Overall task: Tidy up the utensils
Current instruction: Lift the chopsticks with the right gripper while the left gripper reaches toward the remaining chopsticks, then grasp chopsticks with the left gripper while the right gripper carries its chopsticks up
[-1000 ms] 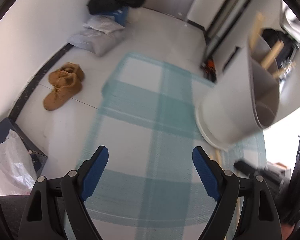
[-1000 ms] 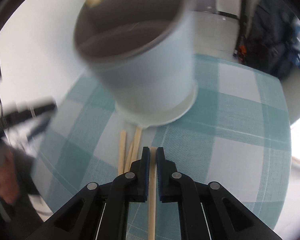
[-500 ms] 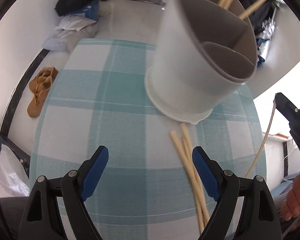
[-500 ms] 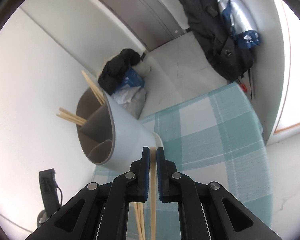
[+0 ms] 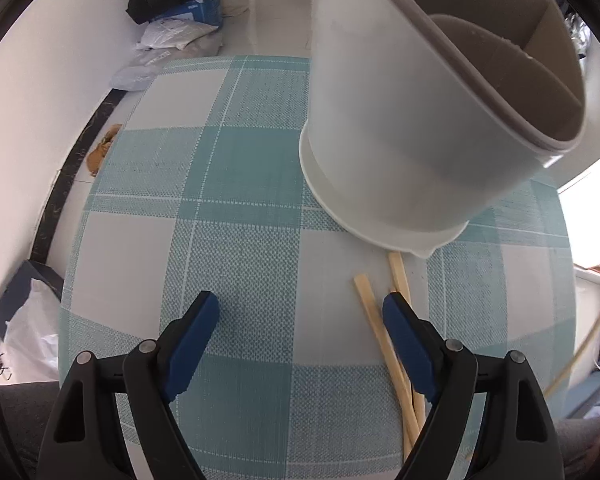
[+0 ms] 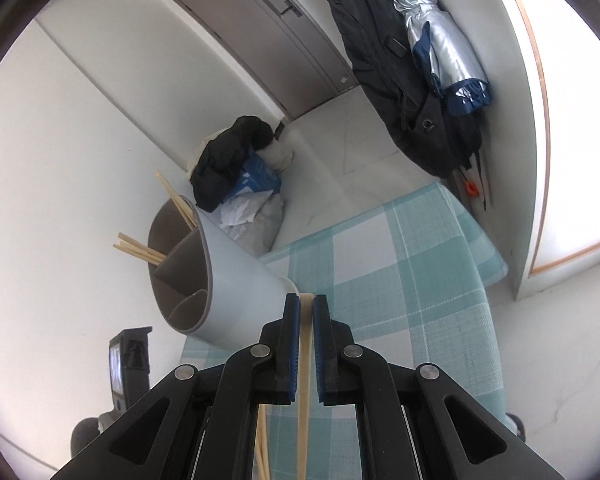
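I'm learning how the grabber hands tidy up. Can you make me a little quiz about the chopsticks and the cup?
1. True or false: the left gripper holds a chopstick.
2. What does the right gripper pinch? A spoon, B chopstick, C shoe.
3. Fill in: the loose chopsticks lie on the checked ____ beside the holder.

Key: 1 false, it is open and empty. 2 B. 3 tablecloth.

Left gripper [image 5: 300, 320] agape, right gripper [image 6: 307, 308] clamped
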Tool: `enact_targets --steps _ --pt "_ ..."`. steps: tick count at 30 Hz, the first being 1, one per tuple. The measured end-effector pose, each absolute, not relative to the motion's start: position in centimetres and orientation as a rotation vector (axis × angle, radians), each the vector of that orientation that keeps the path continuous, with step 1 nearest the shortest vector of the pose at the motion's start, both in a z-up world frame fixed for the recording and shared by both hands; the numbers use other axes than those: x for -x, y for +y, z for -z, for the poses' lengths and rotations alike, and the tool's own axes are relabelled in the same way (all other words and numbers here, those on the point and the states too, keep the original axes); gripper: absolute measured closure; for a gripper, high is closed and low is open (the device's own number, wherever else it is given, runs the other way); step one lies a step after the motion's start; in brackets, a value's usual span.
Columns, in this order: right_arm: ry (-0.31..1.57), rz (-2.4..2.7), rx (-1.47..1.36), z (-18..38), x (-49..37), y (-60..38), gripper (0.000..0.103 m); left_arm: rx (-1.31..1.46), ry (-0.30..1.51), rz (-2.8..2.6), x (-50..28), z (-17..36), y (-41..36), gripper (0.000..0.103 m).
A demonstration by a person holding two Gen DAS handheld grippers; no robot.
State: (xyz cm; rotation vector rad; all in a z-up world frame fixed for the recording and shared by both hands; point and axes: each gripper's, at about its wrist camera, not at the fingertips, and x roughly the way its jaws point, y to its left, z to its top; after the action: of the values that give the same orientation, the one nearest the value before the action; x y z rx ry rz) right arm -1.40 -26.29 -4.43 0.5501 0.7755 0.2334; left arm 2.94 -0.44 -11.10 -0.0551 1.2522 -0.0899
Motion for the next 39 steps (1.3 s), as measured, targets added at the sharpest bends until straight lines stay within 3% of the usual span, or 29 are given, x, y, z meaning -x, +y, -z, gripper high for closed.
enact_targets --steps 1,6,10,11,14,22,39 --pt "0.774 -0.237 -0.554 4.4 1.5 -26.3 0.097 0.044 1.250 0.071 -3.0 11.1 -0.6 0.033" --pt "0.781 -0.252 -0.560 4.3 1.6 -26.1 0.097 0.046 1.260 0.025 -3.0 10.9 -1.3 0.049" --pt "0.784 -0.251 -0.572 4.3 1.8 -26.4 0.097 0.058 1.271 0.021 -3.0 10.6 -2.2 0.091" --pt "0.783 -0.250 -0.578 4.2 1.8 -26.6 0.097 0.065 1.275 0.015 -3.2 10.6 -2.3 0.096" --pt "0.774 -0.246 -0.588 4.0 2.0 -26.9 0.097 0.112 1.270 -0.010 -3.3 10.7 -2.3 0.101" --pt "0.747 -0.251 -0.565 2.9 2.8 -26.5 0.097 0.150 1.204 0.043 -3.6 9.5 -1.7 0.101" --pt "0.676 -0.310 -0.400 0.8 4.9 -22.3 0.097 0.192 0.850 0.286 0.5 -0.2 -1.2 0.101"
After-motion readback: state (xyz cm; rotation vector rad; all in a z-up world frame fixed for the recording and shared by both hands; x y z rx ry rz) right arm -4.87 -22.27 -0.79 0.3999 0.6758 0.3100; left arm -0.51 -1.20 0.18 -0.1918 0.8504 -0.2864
